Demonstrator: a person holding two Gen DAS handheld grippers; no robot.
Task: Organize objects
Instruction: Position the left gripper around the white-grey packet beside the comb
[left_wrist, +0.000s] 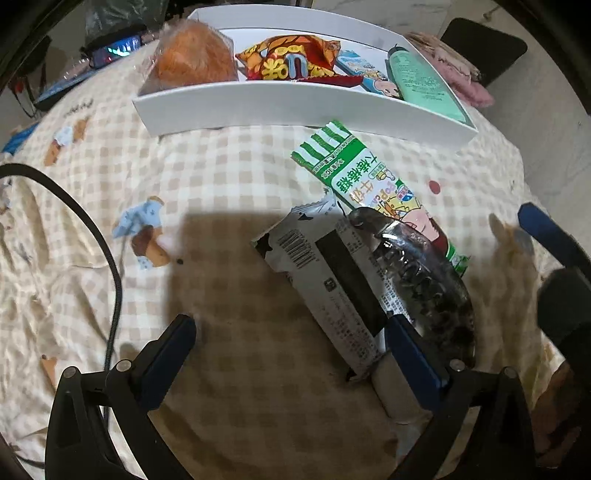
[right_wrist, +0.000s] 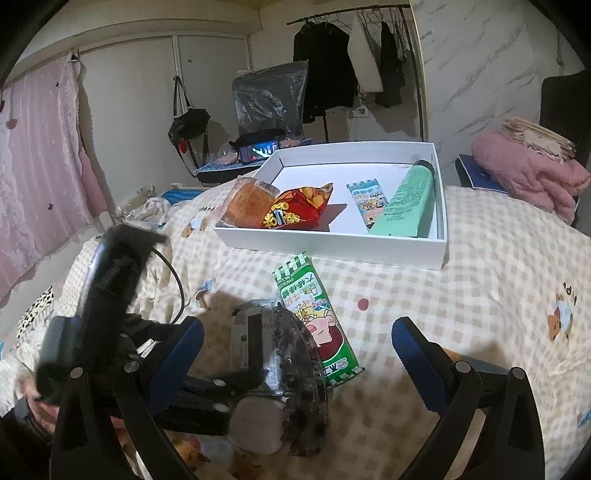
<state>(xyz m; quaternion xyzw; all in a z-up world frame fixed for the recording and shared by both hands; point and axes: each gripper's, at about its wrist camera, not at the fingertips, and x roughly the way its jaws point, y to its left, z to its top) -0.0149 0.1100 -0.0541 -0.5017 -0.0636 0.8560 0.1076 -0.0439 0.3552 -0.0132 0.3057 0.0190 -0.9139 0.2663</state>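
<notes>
left gripper (left_wrist: 291, 354) spread wide, low over silver snack packet (left_wrist: 325, 280) beside green candy pack (left_wrist: 373, 184); right gripper (right_wrist: 297, 354) apart, empty. pickup pending; next: clamp packet, carry to white tray (left_wrist: 258, 105).

The tablecloth (left_wrist: 229, 177) is cream-and-tan check with cartoon prints; the box (right_wrist: 332, 242) is white; inside, a mint-green tube (right_wrist: 408, 201) and a red-and-yellow snack bag (right_wrist: 295, 210); a green-and-white striped packet (left_wrist: 369, 181); a pink blanket (right_wrist: 528, 173).

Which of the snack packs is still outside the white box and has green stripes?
The long green pack, lying flat on the checked cloth just in front of the white box. The red-orange pack sits inside the box.
</notes>
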